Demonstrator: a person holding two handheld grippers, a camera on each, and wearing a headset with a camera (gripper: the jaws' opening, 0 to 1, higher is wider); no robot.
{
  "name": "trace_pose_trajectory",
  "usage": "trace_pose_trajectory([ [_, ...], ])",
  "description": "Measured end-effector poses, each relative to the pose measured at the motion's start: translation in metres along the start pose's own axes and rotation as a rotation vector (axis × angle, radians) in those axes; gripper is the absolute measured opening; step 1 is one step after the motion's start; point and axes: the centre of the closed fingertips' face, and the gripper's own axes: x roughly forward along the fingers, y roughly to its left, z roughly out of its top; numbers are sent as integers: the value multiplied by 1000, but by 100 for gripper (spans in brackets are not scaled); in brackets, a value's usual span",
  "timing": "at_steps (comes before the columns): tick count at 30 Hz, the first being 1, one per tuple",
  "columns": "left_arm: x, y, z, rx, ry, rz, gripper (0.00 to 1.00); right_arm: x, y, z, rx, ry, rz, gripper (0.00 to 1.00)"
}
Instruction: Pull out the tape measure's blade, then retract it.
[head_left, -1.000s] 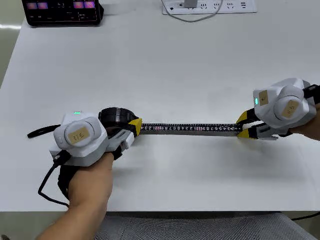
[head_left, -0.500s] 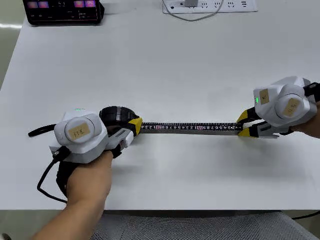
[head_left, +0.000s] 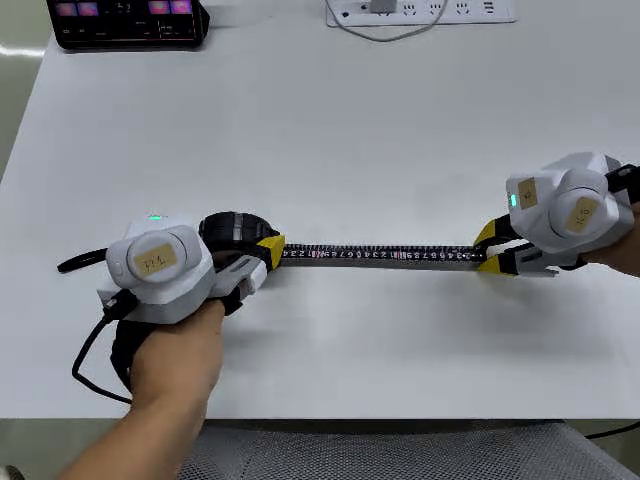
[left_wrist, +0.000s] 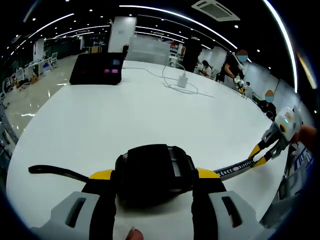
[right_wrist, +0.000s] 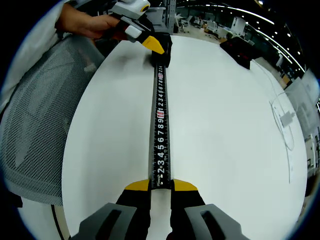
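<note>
1. Two grippers are working the tape measure (head_left: 232, 230) on the white table (head_left: 350, 130), and you are holding one in each hand.
2. Your left gripper (head_left: 255, 262) is clamping the tape measure's black case between its yellow-tipped jaws. In the left gripper view the case is sitting squarely between them, down on the tabletop.
3. Your right gripper (head_left: 488, 252) is pinching the free end of the blade (head_left: 380, 254), with both jaws closed onto it.
4. Blade is lying pulled out, running straight from the case to the right gripper with its printed numbers facing up. Whether it is touching the table along its length, you cannot tell.
5. Black strap (head_left: 80, 262) is trailing from the case out past your left hand.
6. Dark device (head_left: 125, 20) and white power strip (head_left: 420, 12) are sitting at the far edge, well apart from the work.
</note>
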Motion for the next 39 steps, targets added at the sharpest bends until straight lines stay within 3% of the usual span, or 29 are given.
trace_pose_trajectory([
  [39,0,0,-1,-33,4,-19,56,11,-2,37,-15,-56,16,10],
])
